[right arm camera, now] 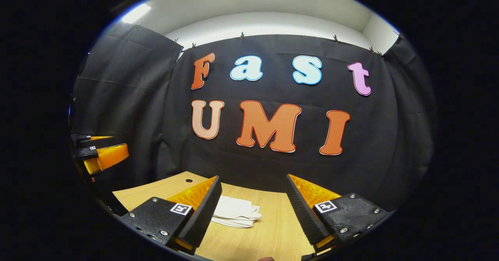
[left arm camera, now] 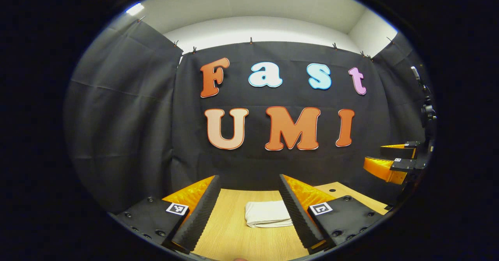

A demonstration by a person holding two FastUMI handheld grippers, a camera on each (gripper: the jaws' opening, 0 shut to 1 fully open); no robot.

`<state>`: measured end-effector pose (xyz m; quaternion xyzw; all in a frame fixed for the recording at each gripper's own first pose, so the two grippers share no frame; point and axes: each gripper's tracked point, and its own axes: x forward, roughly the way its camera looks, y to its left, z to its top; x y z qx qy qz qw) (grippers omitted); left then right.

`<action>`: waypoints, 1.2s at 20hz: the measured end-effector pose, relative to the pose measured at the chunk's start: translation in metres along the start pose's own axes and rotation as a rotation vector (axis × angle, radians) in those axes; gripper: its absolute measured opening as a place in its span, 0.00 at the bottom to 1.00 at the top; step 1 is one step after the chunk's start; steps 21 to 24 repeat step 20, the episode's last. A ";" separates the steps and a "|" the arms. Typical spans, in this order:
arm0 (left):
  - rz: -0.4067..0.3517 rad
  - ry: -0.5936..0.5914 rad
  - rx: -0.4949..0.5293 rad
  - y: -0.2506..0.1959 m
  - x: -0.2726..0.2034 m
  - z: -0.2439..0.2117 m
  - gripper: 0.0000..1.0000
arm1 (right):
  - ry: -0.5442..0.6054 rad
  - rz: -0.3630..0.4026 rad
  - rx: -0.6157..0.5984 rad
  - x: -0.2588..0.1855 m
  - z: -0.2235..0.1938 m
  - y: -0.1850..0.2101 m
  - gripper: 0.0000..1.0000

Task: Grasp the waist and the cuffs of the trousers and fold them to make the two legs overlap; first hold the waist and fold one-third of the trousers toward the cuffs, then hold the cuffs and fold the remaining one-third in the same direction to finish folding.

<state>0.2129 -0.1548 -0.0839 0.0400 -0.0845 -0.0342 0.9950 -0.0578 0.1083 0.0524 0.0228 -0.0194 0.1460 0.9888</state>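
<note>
- Trousers, a small folded bundle of soft white cloth, lie flat on your pale wood-grain table, far beyond your fingers and touching neither gripper.
- In the left gripper view your left gripper is held above the table with its jaws spread wide and nothing between them; the bundle shows in the gap, closer to the right finger, whose edge hides its right end.
- In the right gripper view your right gripper is likewise wide open and empty; the white bundle sits toward the left finger, partly hidden behind it, with its loose rumpled edges pointing right.
- From the left gripper view the fold looks neat and rectangular, with stacked layers visible along its near edge.
- Your finger pads are long flat strips with a fine ribbed texture, backed by ridged plastic and bolted dark plates that each carry a small square marker.
- The tabletop is smooth, with a small round hole near its far left corner.
- Each view catches your other gripper off to the side, raised above the table: the right one at the right, the left one at the left.
</note>
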 end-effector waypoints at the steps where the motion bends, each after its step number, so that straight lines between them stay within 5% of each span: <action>1: -0.001 -0.002 0.011 -0.001 -0.002 0.001 0.97 | -0.010 0.002 0.018 -0.003 0.002 -0.004 0.98; 24: 0.009 -0.039 0.017 -0.002 -0.001 0.009 0.97 | 0.000 -0.008 0.024 -0.031 -0.006 -0.035 0.98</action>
